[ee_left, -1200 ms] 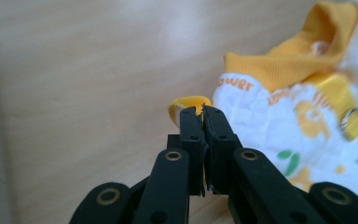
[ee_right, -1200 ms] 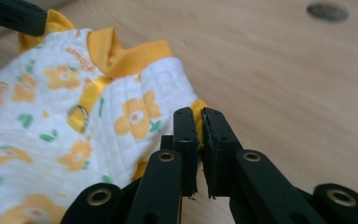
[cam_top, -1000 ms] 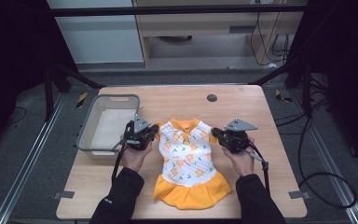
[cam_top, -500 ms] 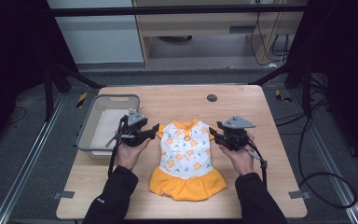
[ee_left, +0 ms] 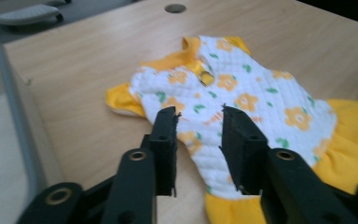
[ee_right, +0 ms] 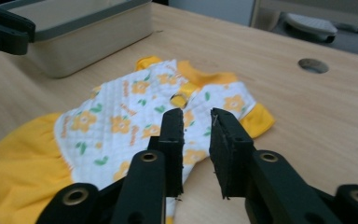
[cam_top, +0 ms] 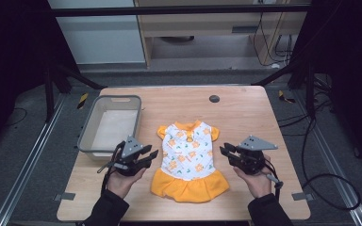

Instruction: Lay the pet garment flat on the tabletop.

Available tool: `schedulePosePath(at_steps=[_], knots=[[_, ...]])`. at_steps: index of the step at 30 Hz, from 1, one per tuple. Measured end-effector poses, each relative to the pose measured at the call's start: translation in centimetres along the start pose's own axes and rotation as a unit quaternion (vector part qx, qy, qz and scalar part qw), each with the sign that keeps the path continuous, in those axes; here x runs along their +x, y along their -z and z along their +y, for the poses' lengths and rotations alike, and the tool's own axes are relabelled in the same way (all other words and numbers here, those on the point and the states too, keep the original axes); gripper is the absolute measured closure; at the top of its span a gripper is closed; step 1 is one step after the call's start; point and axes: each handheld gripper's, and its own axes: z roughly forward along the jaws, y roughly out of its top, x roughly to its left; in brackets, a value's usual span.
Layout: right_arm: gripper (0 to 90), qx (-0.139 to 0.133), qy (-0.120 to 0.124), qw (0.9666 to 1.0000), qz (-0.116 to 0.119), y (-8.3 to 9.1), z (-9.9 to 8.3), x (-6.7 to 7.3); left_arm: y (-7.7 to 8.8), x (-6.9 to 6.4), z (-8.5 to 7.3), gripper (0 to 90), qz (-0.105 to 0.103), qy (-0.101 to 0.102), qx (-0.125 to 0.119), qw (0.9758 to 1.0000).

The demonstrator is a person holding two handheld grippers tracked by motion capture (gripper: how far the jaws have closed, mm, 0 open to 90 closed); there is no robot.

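Observation:
A small dress [cam_top: 188, 157], white with orange flowers and an orange skirt, lies flat on the wooden table [cam_top: 245, 113], collar toward the far side. My left gripper [cam_top: 153, 155] is just off the dress's left side and my right gripper [cam_top: 223, 150] just off its right side, neither touching it. In the left gripper view the jaws [ee_left: 198, 116] stand apart above the dress [ee_left: 261, 93] with nothing between them. The right gripper view shows my right gripper [ee_right: 196, 114] the same way, over the dress [ee_right: 130, 116]. Both pairs of jaws have just been closing and still show a gap.
A grey plastic bin [cam_top: 88, 127] stands at the table's left, close behind my left gripper; it also shows in the gripper views [ee_left: 9, 93] [ee_right: 88, 28]. A round cable hole [cam_top: 214, 98] sits near the far edge. Bare wood lies to the right of the dress.
Both grippers were shut on the dress's shoulders, let go, and pulled back toward the person and outward. The dress slid away from the person and now lies spread flat.

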Motion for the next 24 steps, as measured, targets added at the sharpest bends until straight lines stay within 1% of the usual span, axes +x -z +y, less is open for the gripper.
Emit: schedulePosePath(at_steps=[2, 4, 5, 6, 7, 8, 9, 10, 11, 12, 13, 14, 15, 16, 17, 18, 19, 24], knots=[[79.8, 0.005, 0.0, 0.9999, 0.01, 0.1, -0.8, 0.4, -0.2, -0.6, -0.7, 74.3, -0.018, -0.003, 0.011, 0.9998], [82.7, 0.02, 0.0, 0.9996, 0.021, -0.2, -1.9, 0.9, -0.8, -1.2, -1.6, 78.7, -0.034, -0.007, 0.022, 0.9991], [85.1, 0.042, 0.006, 0.9987, 0.03, -0.8, -2.9, 1.3, -1.6, -1.7, -2.3, 80.3, -0.044, -0.011, 0.041, 0.9981], [85.1, 0.042, 0.006, 0.9987, 0.03, -0.8, -2.9, 1.3, -1.6, -1.7, -2.3, 80.3, -0.044, -0.011, 0.041, 0.9981], [86.4, 0.052, 0.008, 0.9981, 0.033, -1.0, -3.3, 1.5, -2.0, -1.9, -2.5, 80.3, -0.044, -0.015, 0.048, 0.9977], [87.6, 0.066, 0.011, 0.9969, 0.041, -1.6, -4.0, 1.9, -2.3, -2.1, -2.7, 80.3, -0.045, -0.014, 0.052, 0.9975], [87.9, 0.072, 0.012, 0.9963, 0.045, -1.9, -4.4, 2.1, -2.7, -2.2, -3.0, 80.1, -0.049, -0.012, 0.056, 0.9972], [87.9, 0.072, 0.012, 0.9963, 0.045, -1.9, -4.4, 2.1, -3.1, -2.4, -3.2, 80.1, -0.051, -0.012, 0.062, 0.9967], [88.3, 0.086, 0.012, 0.9949, 0.051, -2.4, -5.0, 2.5, -3.8, -2.7, -3.7, 79.4, -0.047, -0.02, 0.079, 0.9955], [88.3, 0.086, 0.012, 0.9949, 0.051, -2.4, -5.0, 2.5, -3.8, -2.7, -3.7, 79.3, -0.047, -0.02, 0.079, 0.9955], [88.3, 0.098, 0.017, 0.9936, 0.053, -2.9, -5.4, 2.7, -4.2, -2.8, -4.3, 79.2, -0.052, -0.022, 0.093, 0.994], [88.3, 0.102, 0.019, 0.9933, 0.051, -3.0, -5.6, 2.7, -4.3, -2.9, -4.6, 79.1, -0.052, -0.027, 0.101, 0.9931], [88.3, 0.106, 0.018, 0.9928, 0.053, -3.1, -5.8, 2.8, -4.3, -2.9, -4.6, 79.1, -0.052, -0.027, 0.101, 0.9931], [88.3, 0.106, 0.018, 0.9928, 0.053, -3.1, -5.8, 2.8, -4.4, -2.9, -4.9, 79.1, -0.051, -0.029, 0.108, 0.9924], [88.4, 0.118, 0.016, 0.9913, 0.056, -3.2, -6.3, 3.0, -4.3, -3.0, -5.3, 79.1, -0.053, -0.029, 0.115, 0.9915], [88.4, 0.118, 0.016, 0.9913, 0.056, -3.2, -6.3, 3.0, -4.3, -3.0, -5.3, 79.0, -0.053, -0.029, 0.115, 0.9915], [88.5, 0.127, 0.016, 0.9902, 0.058, -3.3, -6.6, 3.0, -4.3, -3.0, -5.4, 78.9, -0.053, -0.03, 0.117, 0.9913], [88.6, 0.134, 0.01, 0.9891, 0.06, -3.1, -7.0, 3.0, -4.0, -3.2, -5.9, 78.4, -0.049, -0.031, 0.122, 0.9908]])
